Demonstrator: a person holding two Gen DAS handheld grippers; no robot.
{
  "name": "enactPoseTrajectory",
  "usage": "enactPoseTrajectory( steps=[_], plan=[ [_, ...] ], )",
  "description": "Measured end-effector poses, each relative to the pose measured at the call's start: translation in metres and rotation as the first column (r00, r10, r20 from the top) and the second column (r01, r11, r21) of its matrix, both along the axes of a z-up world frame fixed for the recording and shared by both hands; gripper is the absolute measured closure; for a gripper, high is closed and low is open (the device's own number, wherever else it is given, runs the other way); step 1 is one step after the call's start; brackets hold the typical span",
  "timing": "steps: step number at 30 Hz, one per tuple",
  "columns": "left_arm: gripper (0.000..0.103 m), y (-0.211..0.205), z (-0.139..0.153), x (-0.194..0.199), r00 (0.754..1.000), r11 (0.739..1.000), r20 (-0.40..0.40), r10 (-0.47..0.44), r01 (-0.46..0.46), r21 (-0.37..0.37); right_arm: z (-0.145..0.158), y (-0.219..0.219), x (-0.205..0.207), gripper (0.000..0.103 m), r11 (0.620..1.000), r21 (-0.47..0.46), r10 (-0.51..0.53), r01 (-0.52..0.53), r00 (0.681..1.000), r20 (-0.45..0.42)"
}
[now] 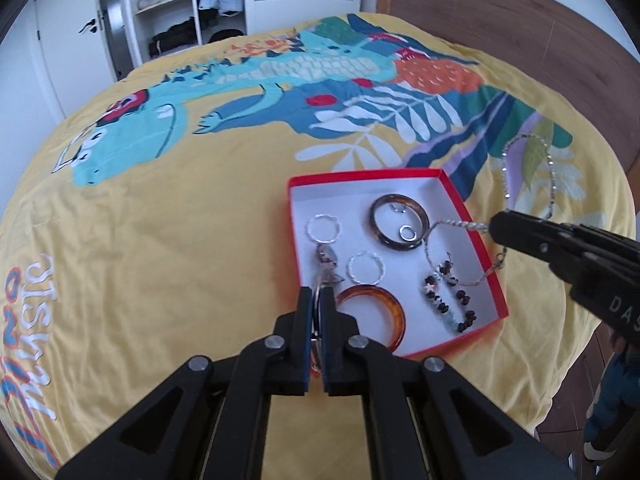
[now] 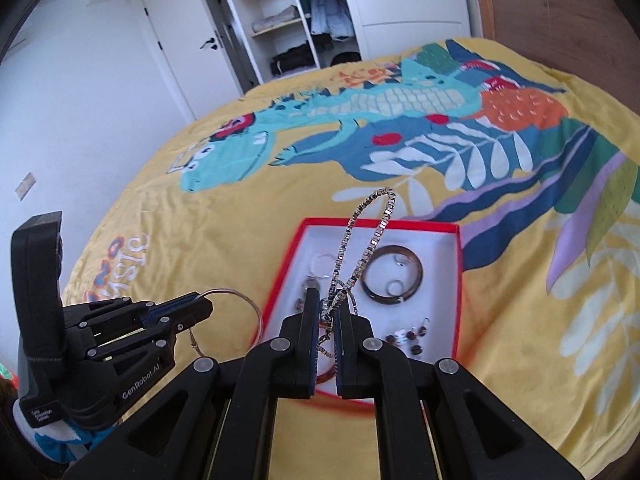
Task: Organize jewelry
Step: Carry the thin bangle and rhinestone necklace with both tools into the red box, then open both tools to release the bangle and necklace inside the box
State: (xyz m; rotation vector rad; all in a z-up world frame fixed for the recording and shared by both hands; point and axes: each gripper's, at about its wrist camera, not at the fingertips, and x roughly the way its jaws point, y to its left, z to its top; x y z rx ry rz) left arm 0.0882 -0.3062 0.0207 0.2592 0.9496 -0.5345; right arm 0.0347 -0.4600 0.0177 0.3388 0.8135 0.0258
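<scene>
- Most of the jewelry already lies in the red box (image 1: 476, 224) on the yellow bedspread (image 1: 180, 208): a dark bangle (image 1: 400, 222) with two small rings inside it, an amber bangle (image 1: 374, 314) at the near edge, two thin silver hoops, a beaded bracelet (image 1: 448, 300) and a small charm piece.
- Two pieces are not yet down, I judge: the ones I am holding.
- My right gripper (image 2: 327, 312) is clenched on a silver chain (image 2: 366, 232), whose loop stands up above the box; its loose end trails into the box beside the dark bangle.
- My left gripper (image 1: 316, 308) is pinched tight on a thin wire hoop (image 2: 240, 304), held near the box's near-left corner.
- Both tongs point toward the box, left one low at its edge, right one reaching in from the right side.
- Beyond the bed, an open wardrobe (image 1: 172, 12) with shelves.
</scene>
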Motion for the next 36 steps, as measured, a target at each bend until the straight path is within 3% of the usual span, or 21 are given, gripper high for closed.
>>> enactPoseTrajectory(
  steps=[7, 19, 22, 24, 25, 26, 30, 34, 36],
  plan=[
    [0.101, -0.027, -0.035, 0.01, 0.999, 0.999, -0.046, -0.017, 0.018, 0.029, -0.051, -0.013, 0.014, 0.097, 1.0, 0.026, 0.011, -0.008, 0.995, -0.096],
    [0.101, -0.023, -0.072, 0.015, 0.991, 0.999, -0.131, 0.0, 0.005, 0.039, -0.111, -0.014, 0.014, 0.093, 0.999, 0.05, 0.016, -0.004, 0.972, -0.233],
    [0.101, -0.02, -0.072, 0.013, 0.99, 1.0, -0.139, 0.007, -0.003, 0.03, -0.112, -0.015, 0.011, 0.092, 0.999, 0.047, 0.008, 0.003, 0.972, -0.237],
    [0.099, -0.018, -0.069, 0.012, 0.99, 1.0, -0.141, 0.011, -0.008, 0.02, -0.11, -0.014, 0.009, 0.079, 0.999, 0.032, -0.002, 0.01, 0.971, -0.24],
    [0.099, -0.017, -0.067, 0.012, 0.99, 1.0, -0.141, 0.012, -0.01, 0.012, -0.109, -0.015, 0.008, 0.063, 1.0, 0.023, -0.01, 0.016, 0.971, -0.24],
    [0.098, -0.016, -0.064, 0.011, 0.991, 1.0, -0.136, 0.013, -0.012, 0.007, -0.106, -0.015, 0.006, 0.058, 1.0, 0.018, -0.015, 0.02, 0.972, -0.235],
    [0.096, -0.014, -0.052, 0.005, 0.993, 1.0, -0.116, 0.013, -0.013, 0.001, -0.093, -0.013, -0.003, 0.058, 1.0, -0.012, -0.025, 0.023, 0.974, -0.224],
    [0.074, -0.007, -0.033, -0.005, 0.997, 1.0, -0.074, 0.026, -0.027, -0.014, -0.074, -0.008, -0.013, 0.057, 0.999, -0.041, -0.026, 0.018, 0.98, -0.197],
    [0.073, -0.003, -0.024, -0.01, 0.998, 0.999, -0.055, 0.029, -0.03, -0.022, -0.062, -0.002, -0.02, 0.056, 0.998, -0.066, -0.027, 0.015, 0.983, -0.181]
  ],
)
